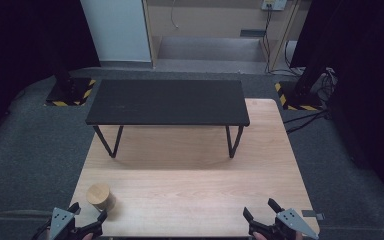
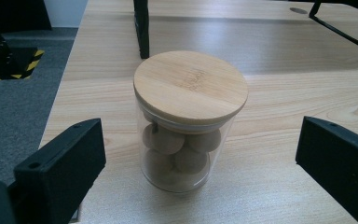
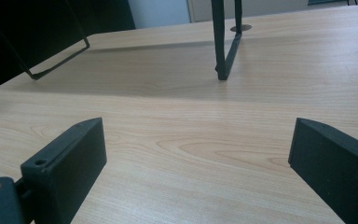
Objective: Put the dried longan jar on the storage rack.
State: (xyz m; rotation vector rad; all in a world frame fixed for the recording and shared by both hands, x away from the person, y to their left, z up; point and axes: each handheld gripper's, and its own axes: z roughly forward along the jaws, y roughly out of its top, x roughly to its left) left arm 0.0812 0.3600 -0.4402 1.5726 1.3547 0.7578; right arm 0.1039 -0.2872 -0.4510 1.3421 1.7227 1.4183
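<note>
A clear glass jar [image 2: 182, 154] with a round bamboo lid [image 2: 190, 86] stands upright on the wooden table [image 1: 190, 185], near its front left corner; the jar [image 1: 100, 197] holds several brown balls [image 2: 164, 139]. My left gripper [image 1: 87, 212] hovers just in front of the jar and is open, its jaws wide on either side and not touching the glass. At the front right edge my right gripper [image 1: 260, 210] is open over bare wood, with nothing between its jaws.
A low black shelf [image 1: 167, 101] on thin metal legs [image 1: 234, 141] spans the far half of the table. Grey carpet surrounds the table, with yellow-black striped bases [image 1: 72, 95] at the back corners and cables [image 1: 305, 117] at the right.
</note>
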